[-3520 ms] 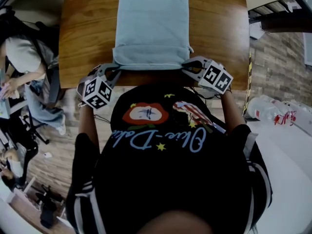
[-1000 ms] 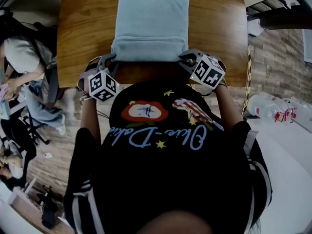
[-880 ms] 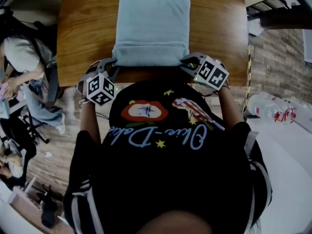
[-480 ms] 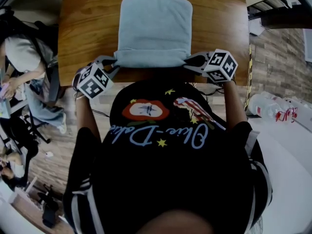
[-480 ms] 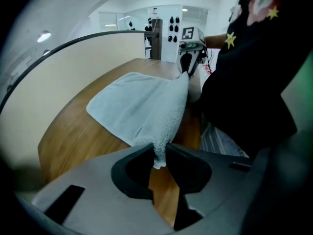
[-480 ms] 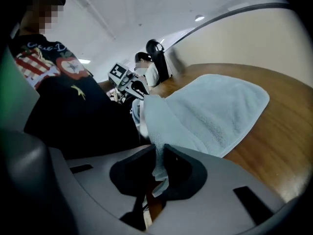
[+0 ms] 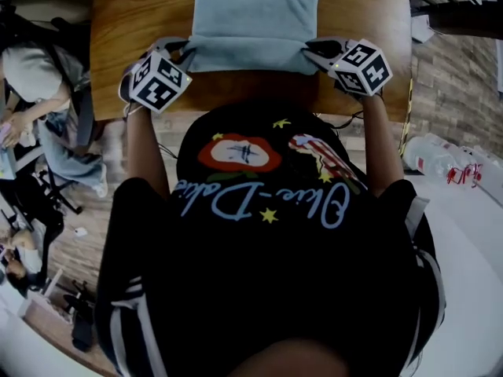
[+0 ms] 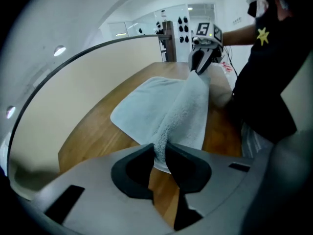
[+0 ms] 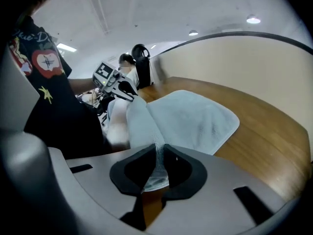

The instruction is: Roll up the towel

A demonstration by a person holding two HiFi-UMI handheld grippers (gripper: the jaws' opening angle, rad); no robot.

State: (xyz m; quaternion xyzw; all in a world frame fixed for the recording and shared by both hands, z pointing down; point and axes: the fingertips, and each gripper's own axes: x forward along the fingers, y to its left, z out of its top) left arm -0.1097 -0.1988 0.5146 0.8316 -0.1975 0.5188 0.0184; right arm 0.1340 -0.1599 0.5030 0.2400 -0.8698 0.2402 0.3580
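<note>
A light blue towel lies on the wooden table, its near edge folded over into a thick band. My left gripper is shut on the band's left end, where the terry cloth is pinched between the jaws. At the band's right end my right gripper is shut on the towel. The band hangs lifted between both grippers, a little above the wood. Each gripper view shows the other gripper holding the far end of the band.
The table's near edge runs just in front of my body. A seated person and chairs are at the left. Plastic bottles lie on the floor at the right.
Both grippers have carried the towel's folded near edge up and away from me, over the flat part. The marker cubes have rolled as the wrists turned.
</note>
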